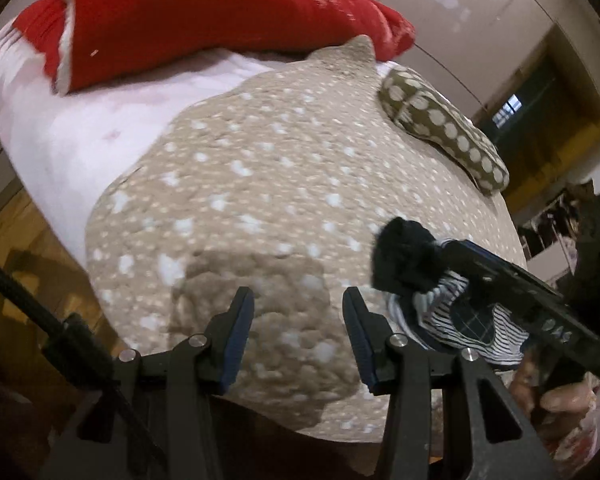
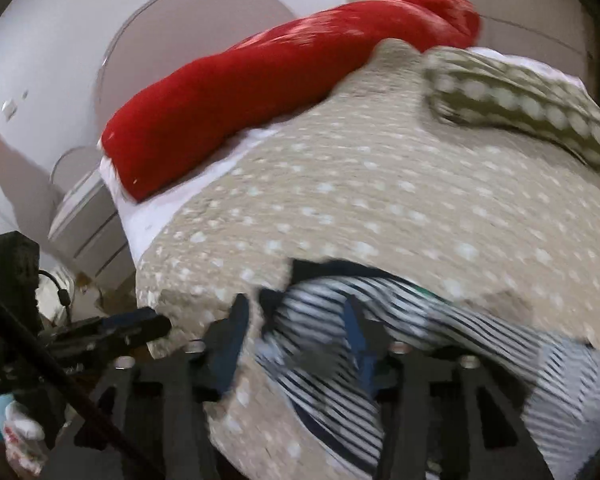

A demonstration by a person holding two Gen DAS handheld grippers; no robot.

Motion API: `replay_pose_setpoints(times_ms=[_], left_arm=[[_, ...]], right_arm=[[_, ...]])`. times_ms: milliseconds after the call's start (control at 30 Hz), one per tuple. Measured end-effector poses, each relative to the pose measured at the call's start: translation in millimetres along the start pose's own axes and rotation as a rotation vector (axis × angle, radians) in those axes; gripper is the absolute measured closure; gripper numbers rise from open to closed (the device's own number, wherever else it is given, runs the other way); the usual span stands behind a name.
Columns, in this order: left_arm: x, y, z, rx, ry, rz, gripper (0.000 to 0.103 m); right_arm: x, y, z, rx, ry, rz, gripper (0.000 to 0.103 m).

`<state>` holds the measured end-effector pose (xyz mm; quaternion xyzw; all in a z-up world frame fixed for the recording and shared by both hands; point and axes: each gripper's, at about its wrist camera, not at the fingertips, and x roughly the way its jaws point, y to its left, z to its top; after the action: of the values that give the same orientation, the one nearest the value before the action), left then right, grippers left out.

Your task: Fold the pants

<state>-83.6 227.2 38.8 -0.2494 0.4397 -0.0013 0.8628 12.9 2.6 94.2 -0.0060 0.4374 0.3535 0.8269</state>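
Left wrist view, left to right: red pillow [image 1: 220, 12] lying at the far end of the bed [image 1: 52, 136]; beige spotted blanket [image 1: 280, 184] covering the mattress; left gripper [image 1: 298, 336] hovering over the blanket, fingers [image 1: 236, 340] standing apart with nothing between them; dotted olive cushion [image 1: 444, 128] resting near the right edge; striped pants [image 1: 440, 316] bunching at lower right beneath the right gripper [image 1: 404, 256], fingertips hidden by dark fabric.

Right wrist view, blurred: left gripper [image 2: 140, 326] showing at lower left; right gripper [image 2: 296, 344] pointing down at the striped pants [image 2: 340, 360], fingers [image 2: 236, 344] standing apart, cloth lying between them, contact impossible to judge.
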Motion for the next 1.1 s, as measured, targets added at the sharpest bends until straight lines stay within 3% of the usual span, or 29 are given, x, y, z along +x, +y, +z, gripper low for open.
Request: replay_pose_setpoints(times_ms=[133, 167, 200, 367, 400, 467, 533, 600, 667, 733, 800, 933, 1033, 1100], left_arm=[[3.1, 20.5, -0.6, -0.051, 0.015, -0.012, 0.058], [3.9, 24.3, -0.4, -0.06, 0.017, -0.016, 0.058], [3.5, 27.8, -0.8, -0.066, 0.018, -0.022, 0.058], [1.7, 36.5, -0.4, -0.08, 0.008, -0.047, 0.058], [2.6, 37.0, 0.0, -0.082, 0.008, -0.05, 0.058], [4.1, 37.9, 0.0, -0.088, 0.008, -0.061, 0.058], [4.6, 39.2, -0.5, -0.092, 0.011, -0.067, 0.058], [4.2, 39.9, -0.8, -0.095, 0.008, -0.063, 0.058], [2.4, 41.8, -0.2, -0.1, 0.003, -0.058, 0.058], [1.1, 43.0, 0.0, -0.103, 0.0, -0.055, 0.058], [-0.3, 43.6, -0.9, -0.102, 0.001, -0.05, 0.058], [-1.5, 40.3, -1.6, -0.097, 0.003, -0.045, 0.058], [-3.7, 35.0, -1.9, -0.087, 0.001, -0.042, 0.058], [-6.2, 30.6, -1.6, -0.075, -0.006, -0.039, 0.058]], right_arm=[[42.3, 16.9, -1.6, -0.117, 0.095, -0.145, 0.041], [50.9, 16.4, -3.8, -0.138, 0.12, -0.179, 0.05], [55.0, 13.5, -5.2, -0.141, 0.136, -0.202, 0.078], [8.9, -35.6, 12.2, 0.178, 0.001, 0.07, 0.082], [0.6, -44.2, 14.8, 0.237, -0.031, 0.153, 0.08], [-4.1, -50.1, 19.1, 0.284, -0.043, 0.251, 0.065], [-10.0, -50.3, 22.1, 0.289, -0.065, 0.27, 0.031], [-13.5, -42.5, 24.1, 0.248, -0.084, 0.234, 0.03], [-6.1, -33.0, 23.1, 0.201, -0.041, 0.2, 0.035], [8.4, -25.7, 19.3, 0.175, 0.016, 0.176, 0.074], [28.0, -20.7, 9.0, 0.164, 0.081, 0.137, 0.086], [57.0, -19.1, -6.1, 0.178, 0.13, 0.109, 0.086], [61.4, -35.2, -2.5, 0.277, 0.139, 0.185, 0.086], [40.4, -42.0, 1.7, 0.295, 0.078, 0.229, 0.086]])
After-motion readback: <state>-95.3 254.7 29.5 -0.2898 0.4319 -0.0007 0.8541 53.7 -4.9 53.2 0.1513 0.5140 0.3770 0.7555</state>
